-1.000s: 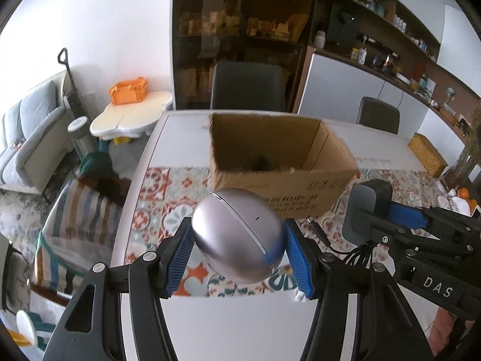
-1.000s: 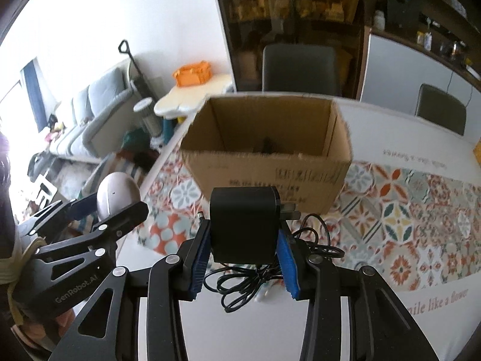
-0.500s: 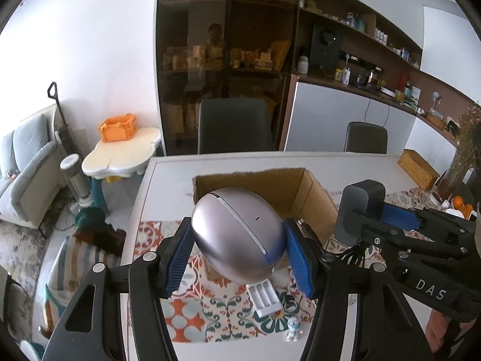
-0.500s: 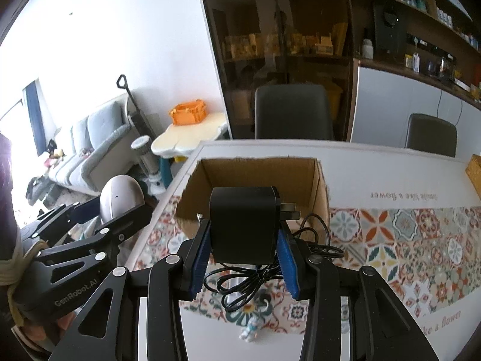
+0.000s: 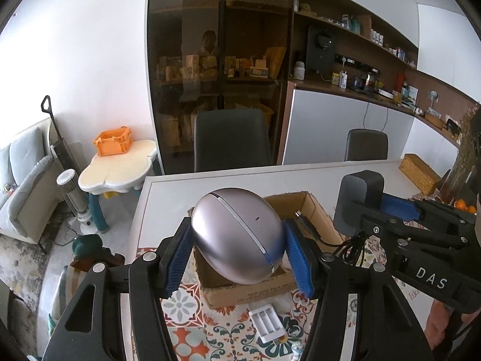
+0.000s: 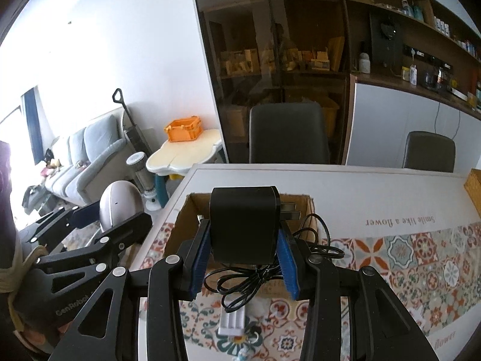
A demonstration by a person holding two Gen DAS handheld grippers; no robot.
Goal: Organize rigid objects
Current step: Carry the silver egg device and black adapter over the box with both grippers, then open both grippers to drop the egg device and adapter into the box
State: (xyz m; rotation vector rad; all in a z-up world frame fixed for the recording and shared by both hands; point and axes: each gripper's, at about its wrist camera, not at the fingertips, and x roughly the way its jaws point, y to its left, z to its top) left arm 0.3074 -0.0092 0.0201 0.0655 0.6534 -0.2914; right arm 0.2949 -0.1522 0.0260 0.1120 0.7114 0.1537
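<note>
Table: box; left tool grips egg-shaped case, long axis tilted.

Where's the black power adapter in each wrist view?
Left wrist: black power adapter at right, clamped in the right hand-held gripper.
Right wrist: centre, between the blue pads.
Shared landmark: cardboard box beneath it.

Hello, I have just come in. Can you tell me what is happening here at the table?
A person is tidying objects into a cardboard box on the table. The left tool grips a silver egg-shaped device, and the right tool grips a black power adapter with its cable dangling. Both are held above the box. A white battery holder lies on the patterned mat.
</note>
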